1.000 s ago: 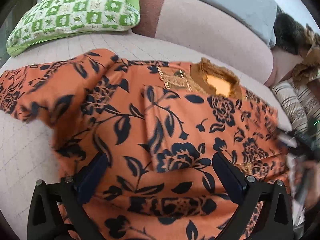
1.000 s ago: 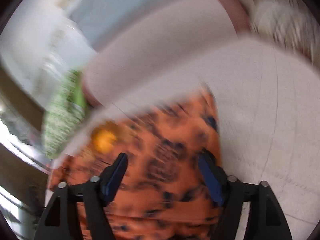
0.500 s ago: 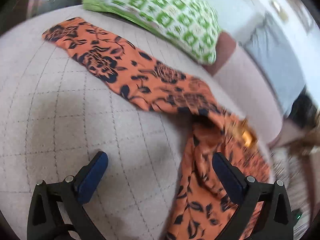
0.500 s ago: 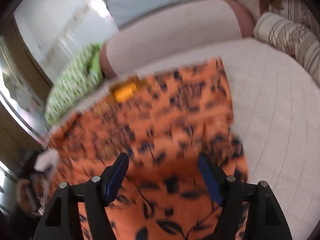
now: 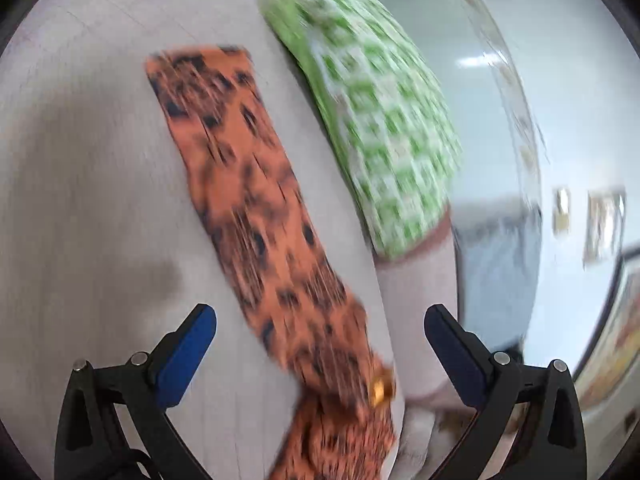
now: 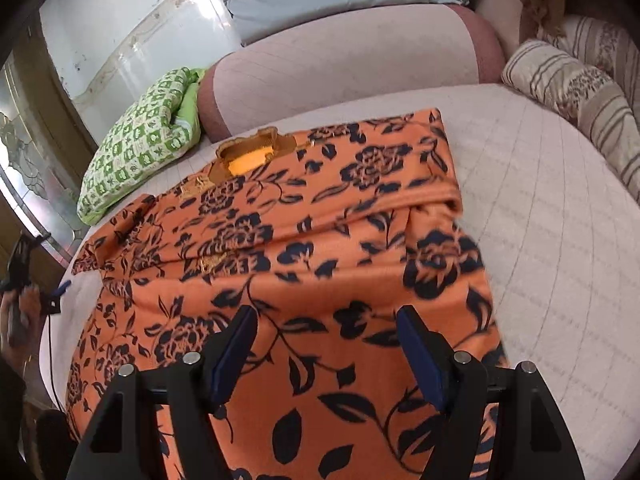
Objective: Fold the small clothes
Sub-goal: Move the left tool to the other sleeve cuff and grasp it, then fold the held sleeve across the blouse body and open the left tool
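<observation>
An orange floral garment (image 6: 320,240) lies spread on a pale quilted bed (image 6: 552,216), under the right gripper (image 6: 326,356) and left gripper (image 5: 320,344), both wide open and empty.

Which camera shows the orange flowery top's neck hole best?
The right wrist view: the collar of the orange floral top is sharp and whole there. In the left wrist view, blur hides it; only a long sleeve shows clearly.
</observation>
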Available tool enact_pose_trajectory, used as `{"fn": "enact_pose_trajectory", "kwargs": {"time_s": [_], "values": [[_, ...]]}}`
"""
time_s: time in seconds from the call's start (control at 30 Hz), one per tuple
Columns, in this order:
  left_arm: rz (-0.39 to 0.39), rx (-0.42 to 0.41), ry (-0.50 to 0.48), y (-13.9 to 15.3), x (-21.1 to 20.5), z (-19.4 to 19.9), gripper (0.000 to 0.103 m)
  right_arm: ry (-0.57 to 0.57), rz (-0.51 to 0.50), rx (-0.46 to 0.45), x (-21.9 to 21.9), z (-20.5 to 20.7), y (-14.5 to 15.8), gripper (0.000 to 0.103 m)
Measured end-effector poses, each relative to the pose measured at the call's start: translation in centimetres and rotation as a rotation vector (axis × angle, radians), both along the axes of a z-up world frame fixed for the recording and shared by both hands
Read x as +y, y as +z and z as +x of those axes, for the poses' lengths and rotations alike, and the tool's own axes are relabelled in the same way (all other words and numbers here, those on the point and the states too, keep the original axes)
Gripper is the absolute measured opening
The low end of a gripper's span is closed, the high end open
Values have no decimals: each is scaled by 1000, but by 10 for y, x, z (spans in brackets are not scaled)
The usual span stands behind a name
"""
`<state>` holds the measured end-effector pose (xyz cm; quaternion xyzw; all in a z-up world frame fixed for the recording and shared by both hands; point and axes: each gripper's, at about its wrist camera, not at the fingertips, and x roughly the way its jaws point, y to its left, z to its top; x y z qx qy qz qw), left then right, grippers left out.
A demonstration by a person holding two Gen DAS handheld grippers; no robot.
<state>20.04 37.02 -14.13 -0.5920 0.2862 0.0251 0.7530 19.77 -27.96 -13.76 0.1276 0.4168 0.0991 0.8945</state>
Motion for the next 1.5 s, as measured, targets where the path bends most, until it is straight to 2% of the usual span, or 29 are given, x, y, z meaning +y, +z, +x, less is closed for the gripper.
{"fn": "enact_pose_trajectory", "kwargs": {"time_s": [0.1,0.3,0.5,0.57,0.67,0.7,0.73,0.77,0.8,0.83,0.87,0.93,1.0,1.07,1.13,1.23,1.3,1.33,1.4,1.5], "values": [[42,23,74,-3,27,17,103,11,-34,-3,4,-1,-4,75],[127,88,109,-18,52,37,102,-2,-29,-5,3,1,-11,75],[193,136,139,-17,54,50,102,0,-22,-13,2,2,-12,75],[220,163,155,-16,54,51,99,-2,-14,-14,2,2,-12,75],[259,204,183,-17,54,52,84,-4,0,-16,1,3,-13,75],[272,214,186,-18,55,53,76,-4,4,-17,0,3,-14,75],[283,232,190,-18,56,54,63,-4,6,-17,0,2,-14,75],[287,248,195,-20,58,54,57,-4,9,-18,0,2,-14,75],[289,259,197,-21,60,54,45,-5,13,-19,-1,2,-14,75],[295,273,196,-22,62,54,20,-5,16,-20,-1,2,-14,75],[300,295,190,-24,65,54,9,-5,20,-20,-1,2,-14,75],[307,296,179,-25,66,54,8,-6,26,-22,-2,2,-14,75],[368,292,158,-17,60,56,7,-7,36,-22,-3,2,-15,75],[433,263,133,2,48,59,7,-9,44,-25,-4,1,-15,75],[549,218,96,31,25,64,6,-11,54,-27,-5,0,-15,75],[743,72,-2,94,-38,66,6,-15,68,-30,-7,-1,-15,75],[864,-78,-77,144,-102,61,6,-20,85,-31,-9,-1,-15,75],[899,-127,-107,159,-127,59,6,-22,93,-31,-10,-1,-15,75],[985,-286,-213,195,-207,46,5,-29,114,-29,-13,-2,-15,75],[1010,-401,-372,206,-302,34,6,-39,147,-24,-17,-3,-15,75]]}}
